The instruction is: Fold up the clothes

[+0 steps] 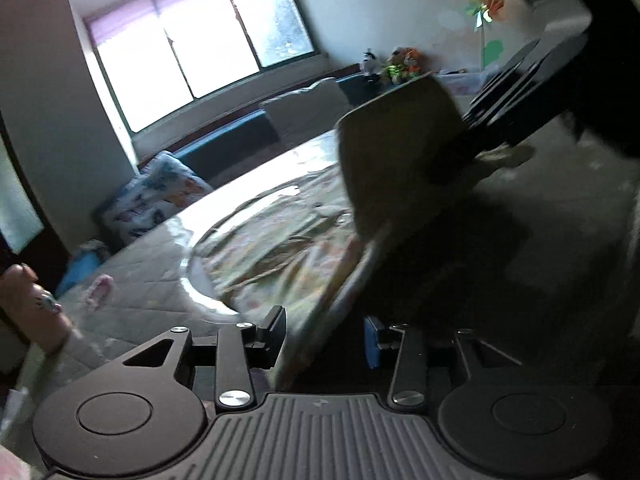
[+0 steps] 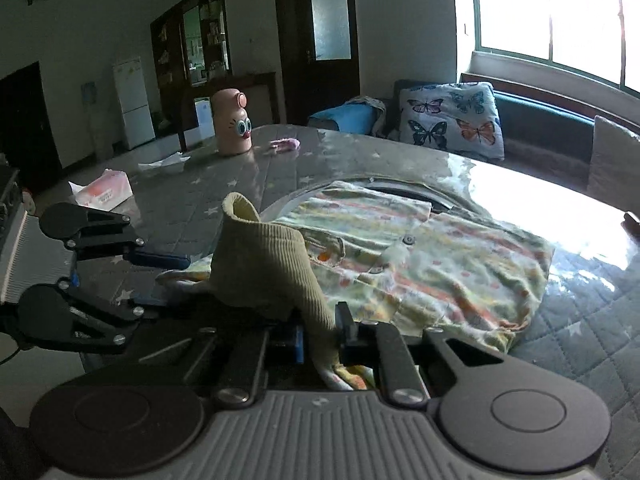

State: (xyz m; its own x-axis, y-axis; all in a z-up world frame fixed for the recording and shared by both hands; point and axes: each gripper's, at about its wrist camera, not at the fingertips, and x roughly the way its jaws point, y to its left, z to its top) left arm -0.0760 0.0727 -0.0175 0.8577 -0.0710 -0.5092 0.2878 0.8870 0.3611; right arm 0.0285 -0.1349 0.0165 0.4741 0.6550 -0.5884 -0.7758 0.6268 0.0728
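Observation:
A small garment (image 2: 420, 264), pale yellow with orange and green stripes and a ribbed tan cuff (image 2: 268, 264), lies on the quilted table. My right gripper (image 2: 320, 336) is shut on the garment's cuffed end and lifts it. My left gripper (image 1: 324, 340) stands open with the garment's near edge (image 1: 304, 280) between its fingers; in the right wrist view it (image 2: 160, 276) is at the left, beside the garment's edge. The tan cuff (image 1: 400, 152) hangs from the right gripper in the left wrist view.
A pink bottle with cartoon eyes (image 2: 231, 124), a pink scrap (image 2: 285, 144) and a tissue pack (image 2: 105, 192) sit on the far part of the table (image 2: 240, 184). A butterfly cushion (image 2: 452, 118) lies on the window bench behind.

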